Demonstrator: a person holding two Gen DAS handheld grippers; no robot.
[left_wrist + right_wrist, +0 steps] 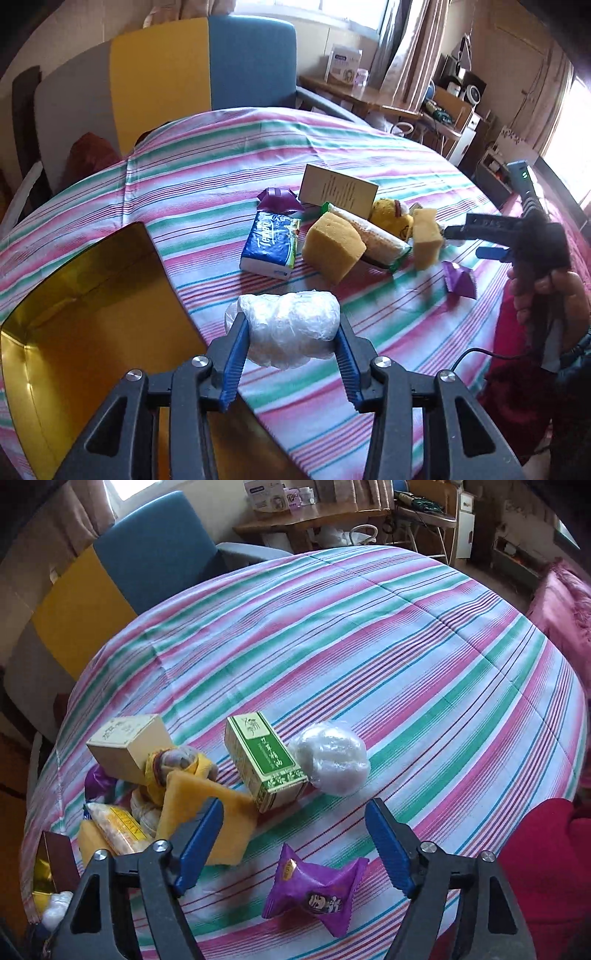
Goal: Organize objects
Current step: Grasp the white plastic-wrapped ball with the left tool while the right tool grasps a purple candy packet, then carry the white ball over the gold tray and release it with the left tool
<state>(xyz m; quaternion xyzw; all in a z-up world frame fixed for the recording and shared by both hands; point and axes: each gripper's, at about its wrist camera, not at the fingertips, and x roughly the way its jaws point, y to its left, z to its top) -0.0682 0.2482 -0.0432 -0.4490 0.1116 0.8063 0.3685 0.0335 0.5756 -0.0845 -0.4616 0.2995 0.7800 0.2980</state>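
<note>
My left gripper [291,328] is shut on a white plastic-wrapped bundle [288,325], held above the striped tablecloth beside the open gold-lined box [92,325]. My right gripper [295,823] is open and empty, above a purple snack packet [314,893]; it also shows in the left wrist view [465,240]. A pile lies mid-table: a blue tissue pack [271,245], yellow sponges [332,245], a wrapped cracker pack [373,236], a yellow plush toy [391,218] and a beige box [338,192]. A green box [264,760] and a second white bundle [332,758] lie ahead of the right gripper.
A grey, yellow and blue chair [166,74] stands behind the table. A wooden desk with clutter [354,88] is at the back. Another purple packet [279,199] lies behind the tissue pack. A red cloth [535,867] is at the right table edge.
</note>
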